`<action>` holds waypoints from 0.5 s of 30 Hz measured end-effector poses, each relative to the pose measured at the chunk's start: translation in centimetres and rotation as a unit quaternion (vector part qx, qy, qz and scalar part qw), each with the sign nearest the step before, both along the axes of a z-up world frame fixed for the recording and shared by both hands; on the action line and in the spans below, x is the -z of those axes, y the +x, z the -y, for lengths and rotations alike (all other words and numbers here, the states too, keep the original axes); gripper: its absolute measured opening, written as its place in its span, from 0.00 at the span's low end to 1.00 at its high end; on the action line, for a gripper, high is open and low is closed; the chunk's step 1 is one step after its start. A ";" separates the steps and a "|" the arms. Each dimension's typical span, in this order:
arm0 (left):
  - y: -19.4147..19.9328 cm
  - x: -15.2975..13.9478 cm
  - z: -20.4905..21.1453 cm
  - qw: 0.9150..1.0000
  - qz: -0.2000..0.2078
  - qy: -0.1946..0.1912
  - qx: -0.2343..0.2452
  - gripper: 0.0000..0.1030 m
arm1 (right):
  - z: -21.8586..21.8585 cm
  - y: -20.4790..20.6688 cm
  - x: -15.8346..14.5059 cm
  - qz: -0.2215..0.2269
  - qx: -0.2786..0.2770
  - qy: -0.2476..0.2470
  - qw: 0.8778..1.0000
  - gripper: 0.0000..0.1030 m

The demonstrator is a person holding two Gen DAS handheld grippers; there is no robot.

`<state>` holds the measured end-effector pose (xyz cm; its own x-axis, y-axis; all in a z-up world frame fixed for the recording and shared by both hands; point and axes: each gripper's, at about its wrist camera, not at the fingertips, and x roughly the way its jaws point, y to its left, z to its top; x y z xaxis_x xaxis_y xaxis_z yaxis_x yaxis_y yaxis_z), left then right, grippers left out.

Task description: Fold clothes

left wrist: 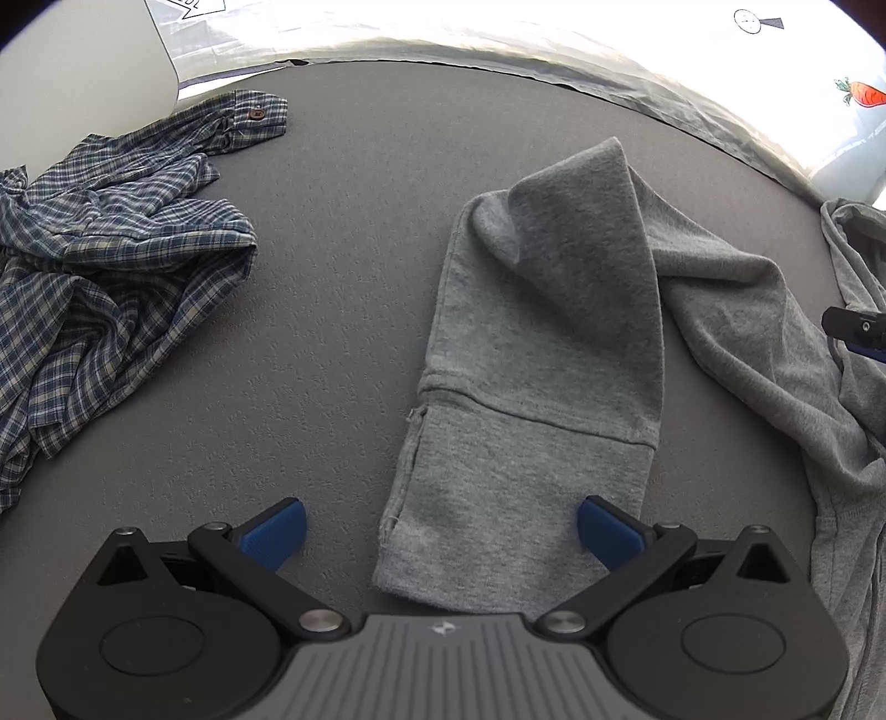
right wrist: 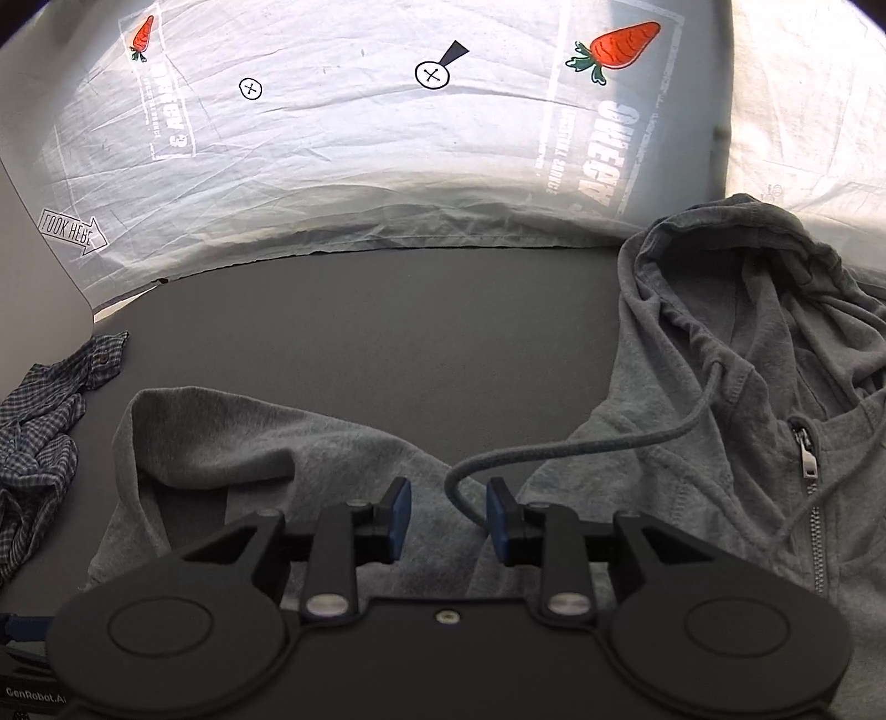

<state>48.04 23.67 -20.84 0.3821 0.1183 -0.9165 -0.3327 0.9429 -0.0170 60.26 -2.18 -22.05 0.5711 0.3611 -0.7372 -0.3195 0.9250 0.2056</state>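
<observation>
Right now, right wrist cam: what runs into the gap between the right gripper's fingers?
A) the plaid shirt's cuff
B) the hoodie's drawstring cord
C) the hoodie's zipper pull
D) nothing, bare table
B: the drawstring cord loops down from the hood of the grey hoodie and ends between the blue pads of the right gripper, which stand apart; the zipper pull lies off to the right, and the plaid shirt at far left.

surface: dark grey mat (right wrist: pixel 360 332), lightly textured | behind the mat: white wrinkled sheet (right wrist: pixel 343 149) with carrot prints (right wrist: pixel 620 47) and a "LOOK HERE" arrow (right wrist: pixel 72 232) | left of the mat: pale grey panel (left wrist: pixel 83 61) | light: strong on the sheet
</observation>
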 end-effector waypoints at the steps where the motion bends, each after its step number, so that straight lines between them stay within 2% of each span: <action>1: 0.0 0.0 0.0 1.000 0.000 0.000 -0.001 1.00 | -0.2 0.3 0.2 -0.001 0.000 -0.001 1.000 0.30; 2: 0.0 0.0 0.0 1.000 0.000 0.000 -0.002 1.00 | -0.3 0.6 0.5 -0.001 -0.003 -0.003 1.000 0.28; 3: 0.0 0.0 0.0 1.000 0.001 0.001 -0.002 1.00 | -0.4 0.8 0.6 0.002 -0.005 -0.005 1.000 0.13; 4: 0.0 0.0 0.0 1.000 0.002 0.001 -0.003 1.00 | -0.3 0.9 0.6 0.002 -0.006 -0.005 1.000 0.05; 8: -0.1 0.0 0.1 1.000 0.008 0.003 -0.004 1.00 | 1.9 0.0 -1.3 0.022 0.025 0.036 0.999 0.05; 11: -0.1 0.1 0.1 1.000 0.009 0.004 -0.005 1.00 | 4.9 -1.8 -4.1 0.040 0.056 0.081 0.994 0.05; 15: -0.2 0.1 0.0 1.000 0.011 0.005 -0.007 1.00 | 9.3 -5.4 -7.8 0.066 0.085 0.117 0.987 0.05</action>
